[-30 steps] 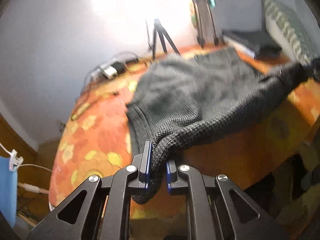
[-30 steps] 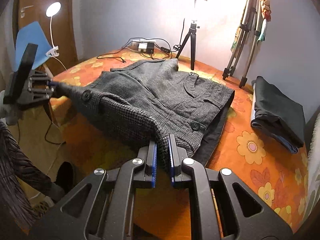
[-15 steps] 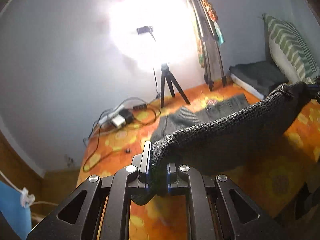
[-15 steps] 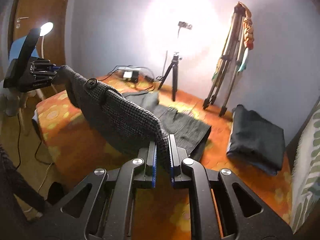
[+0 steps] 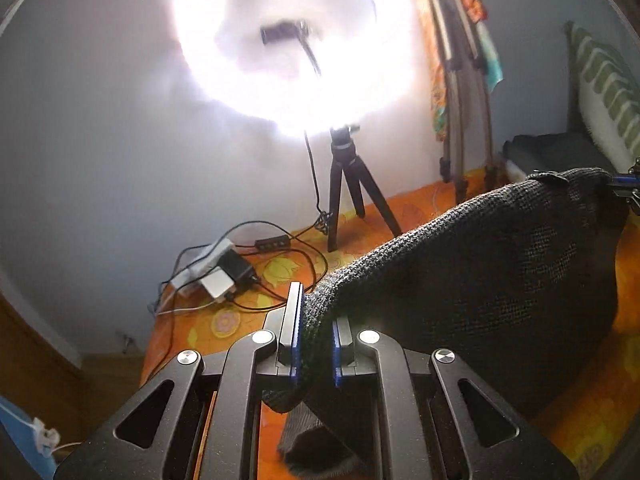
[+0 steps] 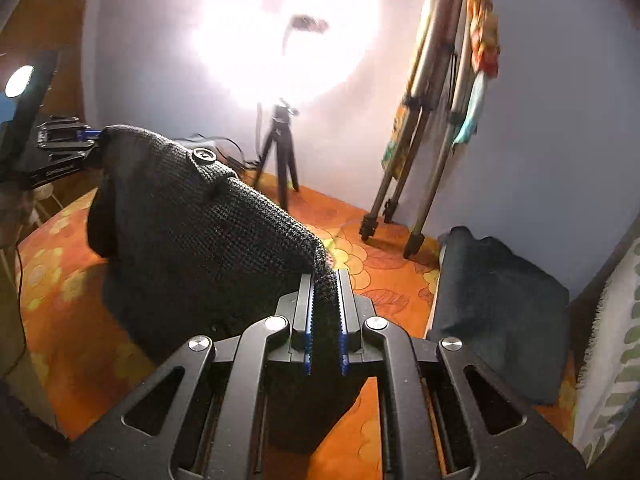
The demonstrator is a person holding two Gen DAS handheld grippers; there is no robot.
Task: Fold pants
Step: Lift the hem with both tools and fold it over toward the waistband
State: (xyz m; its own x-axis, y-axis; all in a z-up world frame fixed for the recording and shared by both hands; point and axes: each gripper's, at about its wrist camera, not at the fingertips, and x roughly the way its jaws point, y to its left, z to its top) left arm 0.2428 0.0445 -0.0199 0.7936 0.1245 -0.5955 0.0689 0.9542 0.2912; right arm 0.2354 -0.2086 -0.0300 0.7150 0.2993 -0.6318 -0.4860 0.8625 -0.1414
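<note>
Change: the pants [image 5: 480, 280] were lying on the bed [image 6: 60, 300] a moment ago; now both grippers have lifted them up in the air
Left gripper [image 5: 316, 340]: fingers squeezed tight on one corner of the dark knit cloth
Right gripper [image 6: 324, 320]: fingers squeezed tight on the other corner
Pants: hanging between the two grippers, over the orange flower bed; bottom part droops down
Do it well: keep both corners level and pulled apart; lower the cloth slowly so it lands flat, edge on edge; I think letting go early would make wrinkles
</note>
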